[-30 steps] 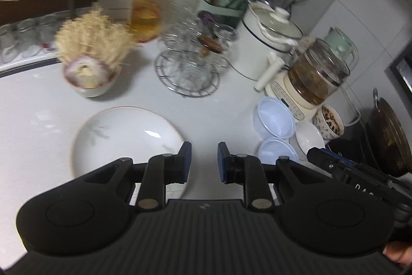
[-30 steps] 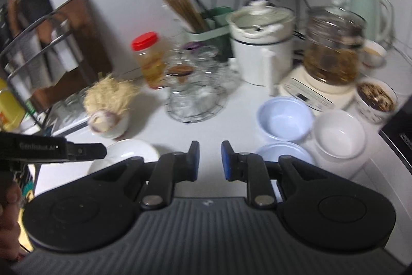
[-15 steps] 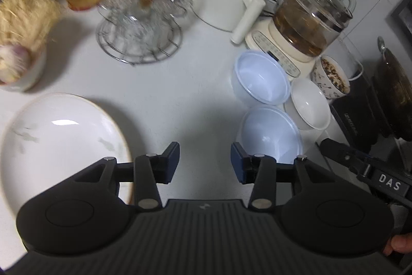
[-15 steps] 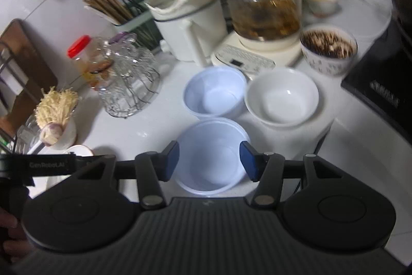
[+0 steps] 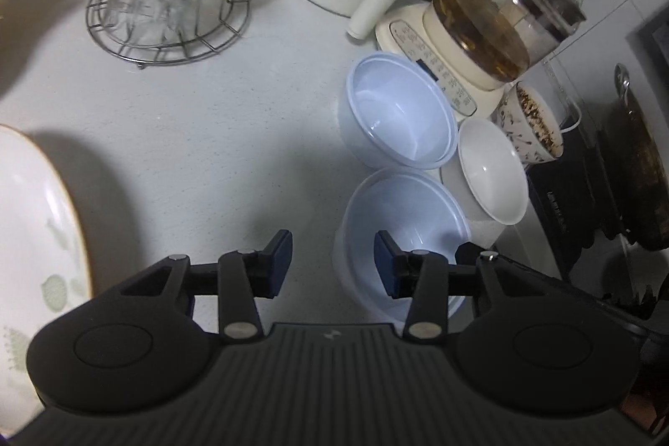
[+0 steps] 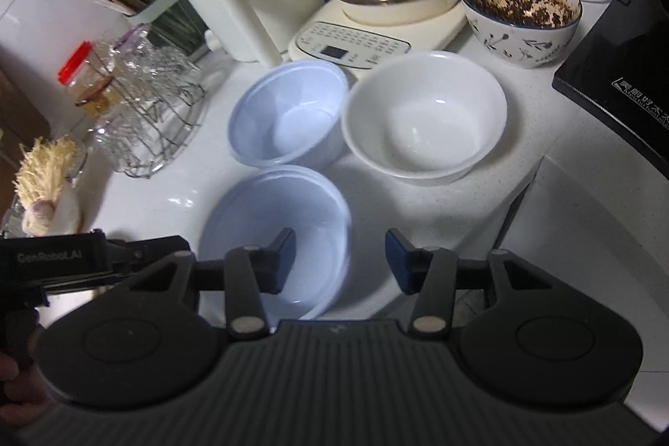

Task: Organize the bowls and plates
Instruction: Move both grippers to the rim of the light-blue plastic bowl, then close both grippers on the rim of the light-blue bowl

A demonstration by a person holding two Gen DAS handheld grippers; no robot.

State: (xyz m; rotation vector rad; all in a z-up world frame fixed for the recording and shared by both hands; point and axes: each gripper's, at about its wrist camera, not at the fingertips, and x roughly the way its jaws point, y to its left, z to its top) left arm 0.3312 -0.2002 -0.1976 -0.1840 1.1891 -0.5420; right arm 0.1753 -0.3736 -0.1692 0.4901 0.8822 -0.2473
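Closing jaws astride near blue bowl [image 6: 276,228] rim

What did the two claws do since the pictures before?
Both claws came down toward the near blue bowl and spread their jaws; now they are closing a little. Left claw straddles its left rim, right claw its right rim; neither presses yet. Bowls and plate stayed put.

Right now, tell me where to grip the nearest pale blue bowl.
Pinch the rim of the nearest pale blue bowl, probably its right edge, coming from above: it sits upright and empty, and the right gripper, jaws closing on nothing, already straddles that wall.
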